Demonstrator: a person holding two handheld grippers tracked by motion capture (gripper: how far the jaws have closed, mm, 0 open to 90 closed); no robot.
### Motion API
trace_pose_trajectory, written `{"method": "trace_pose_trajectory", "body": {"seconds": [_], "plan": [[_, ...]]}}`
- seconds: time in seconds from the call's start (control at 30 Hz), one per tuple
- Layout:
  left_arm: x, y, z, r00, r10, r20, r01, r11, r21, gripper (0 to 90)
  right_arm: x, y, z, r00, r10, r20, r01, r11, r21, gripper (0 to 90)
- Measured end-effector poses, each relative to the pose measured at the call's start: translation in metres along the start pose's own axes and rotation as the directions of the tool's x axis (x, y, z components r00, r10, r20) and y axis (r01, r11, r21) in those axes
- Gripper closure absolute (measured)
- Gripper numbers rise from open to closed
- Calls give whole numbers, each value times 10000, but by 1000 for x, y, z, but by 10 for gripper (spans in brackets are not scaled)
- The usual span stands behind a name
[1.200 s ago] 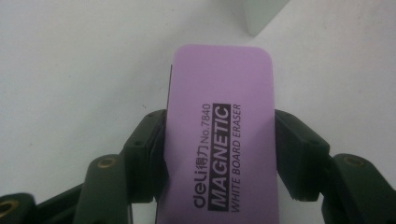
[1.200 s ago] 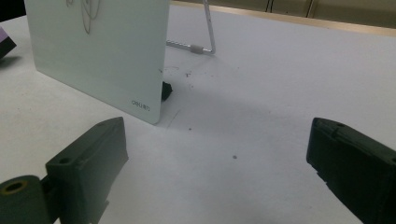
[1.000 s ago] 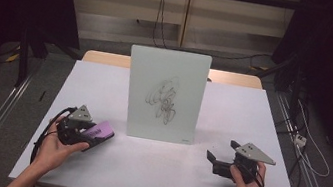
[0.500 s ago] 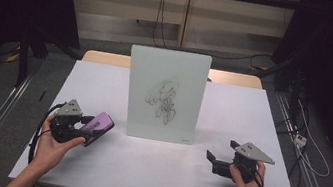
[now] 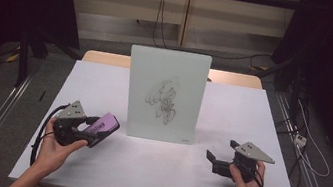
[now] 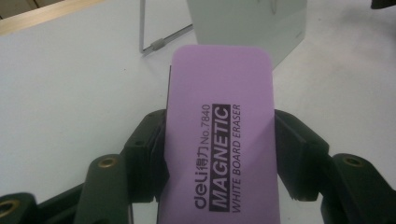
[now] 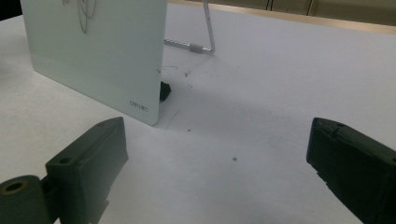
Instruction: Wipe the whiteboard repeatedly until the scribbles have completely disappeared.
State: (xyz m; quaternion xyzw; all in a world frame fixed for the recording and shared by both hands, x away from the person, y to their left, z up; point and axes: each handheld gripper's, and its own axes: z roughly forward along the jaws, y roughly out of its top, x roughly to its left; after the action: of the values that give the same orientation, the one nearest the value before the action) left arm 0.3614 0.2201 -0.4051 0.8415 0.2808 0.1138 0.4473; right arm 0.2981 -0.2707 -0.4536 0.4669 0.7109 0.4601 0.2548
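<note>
A white board (image 5: 165,96) stands upright in the middle of the table, with a black scribble (image 5: 163,98) on its face. To its left, just above the table, my left gripper (image 5: 98,131) is shut on a purple magnetic whiteboard eraser (image 5: 104,125). The left gripper view has the eraser (image 6: 219,135) clamped between both jaws, printed side up, its end pointing at the board's lower corner (image 6: 252,23). My right gripper (image 5: 217,160) rests low at the board's right, open with nothing between its fingers. Ahead of that gripper (image 7: 219,154) stands the board's near corner (image 7: 93,51).
The white table (image 5: 152,172) has bare surface in front of the board. A wire stand (image 7: 205,32) props the board from behind. Cables run over the floor beyond the table's right edge (image 5: 299,140).
My left gripper has risen slightly with the eraser and tipped its end up toward the board. The right gripper has stayed where it was.
</note>
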Motion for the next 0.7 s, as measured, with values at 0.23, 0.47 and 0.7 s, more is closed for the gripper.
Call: {"method": "trace_pose_trajectory", "body": {"seconds": [0.23,0.47,0.7], "plan": [[-10,13,-1,9991,351,249,-343,9989,-325,408,1,-1,-2,9999,-87,-50,87,10000,-31,54],[-22,32,4,9950,886,462,-871,9956,-339,409,-1,-1,-5,10000,6,4,-6,10000,-93,54],[-30,56,13,9895,1366,468,-1345,9899,-440,409,1,-1,-2,10000,-57,-41,57,10000,-40,54]]}}
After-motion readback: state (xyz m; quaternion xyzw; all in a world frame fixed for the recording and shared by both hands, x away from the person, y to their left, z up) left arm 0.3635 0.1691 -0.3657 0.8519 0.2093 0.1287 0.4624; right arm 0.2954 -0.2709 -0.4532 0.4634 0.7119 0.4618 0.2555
